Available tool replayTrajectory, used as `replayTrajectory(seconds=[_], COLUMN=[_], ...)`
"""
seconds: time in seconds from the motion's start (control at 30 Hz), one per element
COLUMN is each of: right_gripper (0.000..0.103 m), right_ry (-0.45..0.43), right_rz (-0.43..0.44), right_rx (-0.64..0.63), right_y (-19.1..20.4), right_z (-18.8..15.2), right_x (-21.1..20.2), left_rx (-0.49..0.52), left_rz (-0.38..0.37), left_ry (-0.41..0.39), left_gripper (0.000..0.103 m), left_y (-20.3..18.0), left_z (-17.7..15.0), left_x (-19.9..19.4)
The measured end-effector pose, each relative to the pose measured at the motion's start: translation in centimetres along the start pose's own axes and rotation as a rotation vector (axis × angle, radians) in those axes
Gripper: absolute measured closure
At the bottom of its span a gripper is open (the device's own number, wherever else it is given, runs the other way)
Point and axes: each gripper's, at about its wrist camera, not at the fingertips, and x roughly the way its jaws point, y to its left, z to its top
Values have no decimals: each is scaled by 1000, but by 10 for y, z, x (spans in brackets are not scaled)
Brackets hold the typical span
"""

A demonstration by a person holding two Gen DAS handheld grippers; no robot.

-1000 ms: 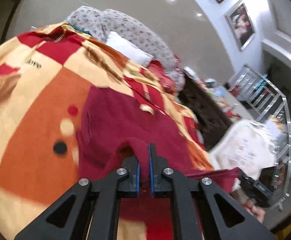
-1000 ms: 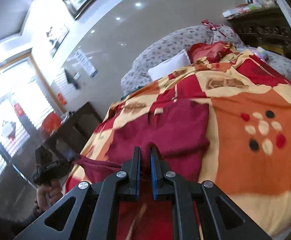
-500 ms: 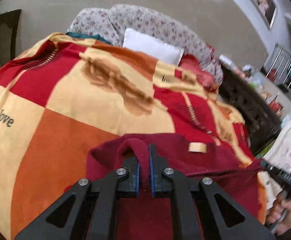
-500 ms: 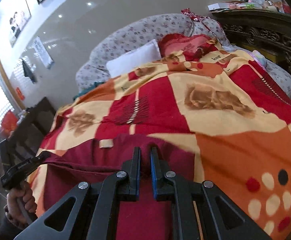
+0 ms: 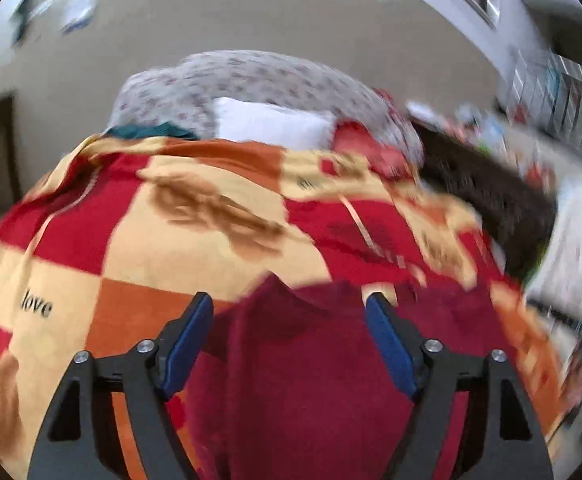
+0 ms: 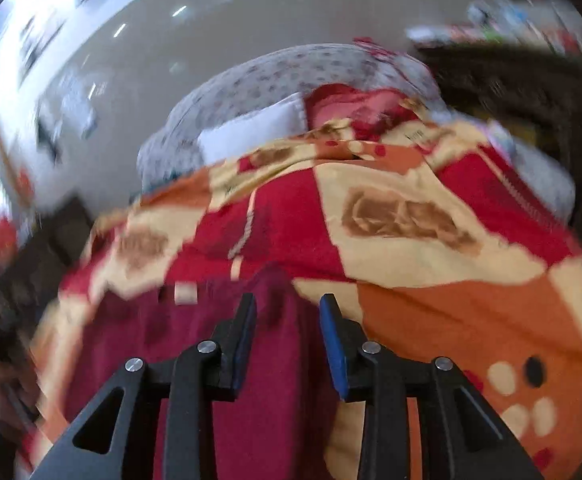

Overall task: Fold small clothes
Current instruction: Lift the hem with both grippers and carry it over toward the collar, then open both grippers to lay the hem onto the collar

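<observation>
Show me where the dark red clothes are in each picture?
Left wrist view: the dark red garment fills the bottom middle, lying between the opening fingers of the left gripper.
Right wrist view: it lies bottom left to middle, one corner between the opening fingers of the right gripper.
Shared landmark: the white pillow beyond the checked blanket.

open blanket point(image 5: 195, 256) ahead, pillows point(image 5: 267, 124) (far) behind
</observation>
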Motion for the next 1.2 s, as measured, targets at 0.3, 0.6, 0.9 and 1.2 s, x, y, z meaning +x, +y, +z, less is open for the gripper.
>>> replayTrajectory(seconds=[0.3, 0.6, 0.9, 1.2], right_gripper=[68, 53, 22, 12], right_ry=[65, 107, 167, 164], right_rz=[-152, -213, -198, -75], right_rx=[-158, -148, -250, -358], right_y=[69, 29, 47, 114], right_z=[-4, -29, -28, -52], right_x=[65, 119, 131, 27], left_rx=[99, -187, -107, -19], left_rz=[236, 164, 199, 77], left_ry=[104, 216, 265, 183], left_gripper=[37, 30, 15, 15], left_y=[-28, 42, 26, -28], left_z=[-1, -30, -22, -49], left_x=[84, 113, 123, 17])
